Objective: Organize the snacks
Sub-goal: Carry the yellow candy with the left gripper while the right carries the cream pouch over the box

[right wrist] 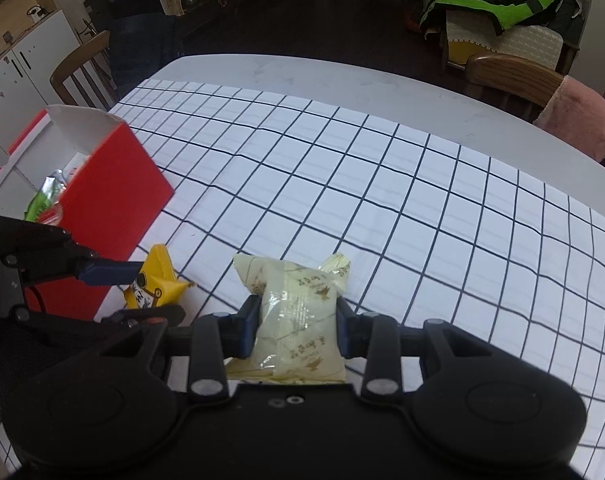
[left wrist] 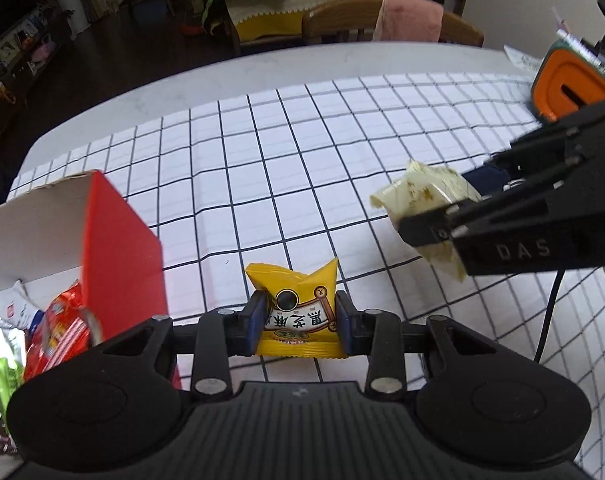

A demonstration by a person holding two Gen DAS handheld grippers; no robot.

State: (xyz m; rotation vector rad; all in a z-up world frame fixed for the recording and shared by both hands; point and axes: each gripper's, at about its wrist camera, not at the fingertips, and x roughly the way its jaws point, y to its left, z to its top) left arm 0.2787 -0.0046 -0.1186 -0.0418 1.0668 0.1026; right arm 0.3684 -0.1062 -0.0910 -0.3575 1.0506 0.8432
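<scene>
My left gripper (left wrist: 296,322) has its jaws pinching a yellow snack packet (left wrist: 294,312), held above the checked bench (left wrist: 342,140) just right of the red box (left wrist: 122,248). My right gripper (right wrist: 298,330) pinches a cream snack packet (right wrist: 298,320), also lifted clear.

Glossy plastic yellow snack packet (left wrist: 292,312)

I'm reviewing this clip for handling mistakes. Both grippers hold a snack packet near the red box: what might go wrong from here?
1. The left gripper and right gripper are close together; heading for the red box at once, they may collide.
2. The pale packet is pinched across its puffy middle and could slip or get crushed.
3. The yellow packet might catch the box's wall.
</scene>
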